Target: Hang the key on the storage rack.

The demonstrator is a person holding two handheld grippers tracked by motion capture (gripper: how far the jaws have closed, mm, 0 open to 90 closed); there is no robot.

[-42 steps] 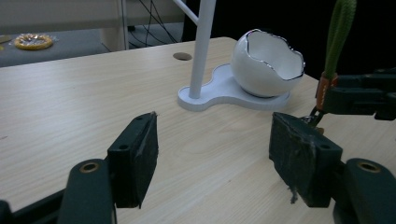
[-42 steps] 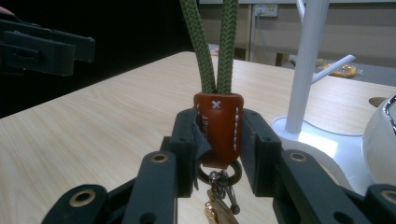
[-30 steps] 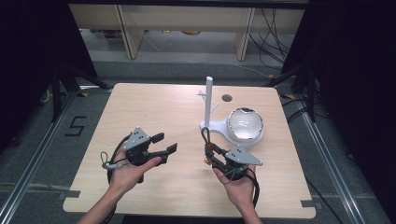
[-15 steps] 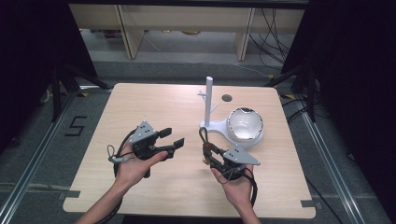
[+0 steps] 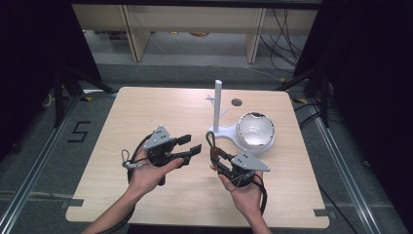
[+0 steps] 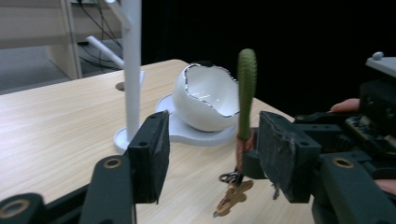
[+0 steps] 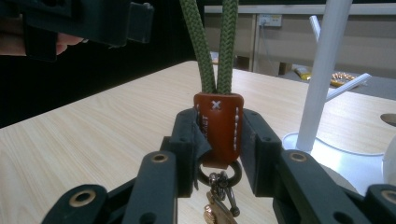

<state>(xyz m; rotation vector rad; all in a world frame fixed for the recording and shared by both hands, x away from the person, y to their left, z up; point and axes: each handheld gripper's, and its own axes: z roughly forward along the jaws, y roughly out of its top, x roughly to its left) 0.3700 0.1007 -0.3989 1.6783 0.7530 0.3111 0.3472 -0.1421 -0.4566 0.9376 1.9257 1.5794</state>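
Pale wood table was observed under dark surroundings, with a white stand and a white cracked-shell bowl set on its far right part. The right gripper was recorded with jaws pressed onto the brown leather tab of a keychain; its green cord loop rose upright above the fingers, while a ring and brass key hung below them. The left gripper was held with jaws spread apart, nothing between them, just beside the keychain, which was seen between its fingers and beyond them.
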